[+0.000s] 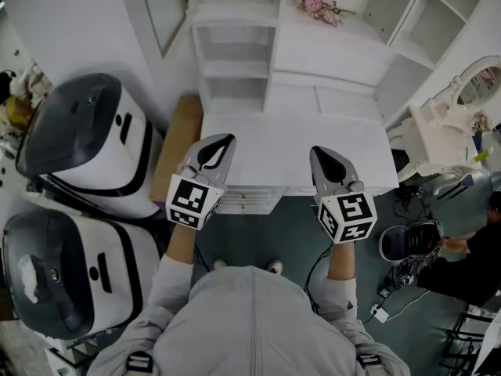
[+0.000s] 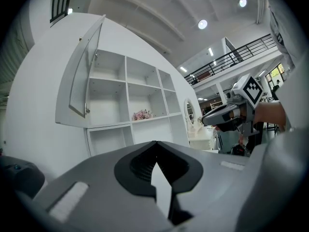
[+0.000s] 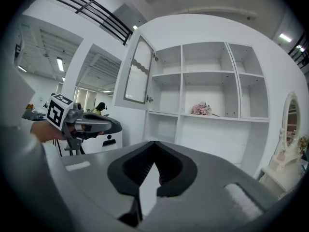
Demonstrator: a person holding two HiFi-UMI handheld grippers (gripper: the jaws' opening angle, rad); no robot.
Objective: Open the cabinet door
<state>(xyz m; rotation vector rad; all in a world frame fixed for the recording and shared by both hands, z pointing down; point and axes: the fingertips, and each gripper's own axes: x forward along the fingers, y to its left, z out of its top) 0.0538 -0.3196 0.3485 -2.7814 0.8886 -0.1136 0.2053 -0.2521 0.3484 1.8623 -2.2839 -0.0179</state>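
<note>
white-framed glass cabinet door (image 3: 137,71), left of the white shelf unit (image 3: 212,81): likely light, fragile; take its small metal knob (image 3: 150,99). left tongs (image 2: 155,144) and right tongs (image 3: 154,144) closed, empty.

Bright even indoor light, ceiling lamps (image 2: 203,24) glaring, fisheye-bent edges — corners black, near foreground perhaps soft.

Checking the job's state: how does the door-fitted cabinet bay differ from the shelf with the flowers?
The cabinet bay has a glazed door, swung open; the flower shelf has none. The bay's shelves look bare; the flower shelf holds pink flowers. Both are white.
</note>
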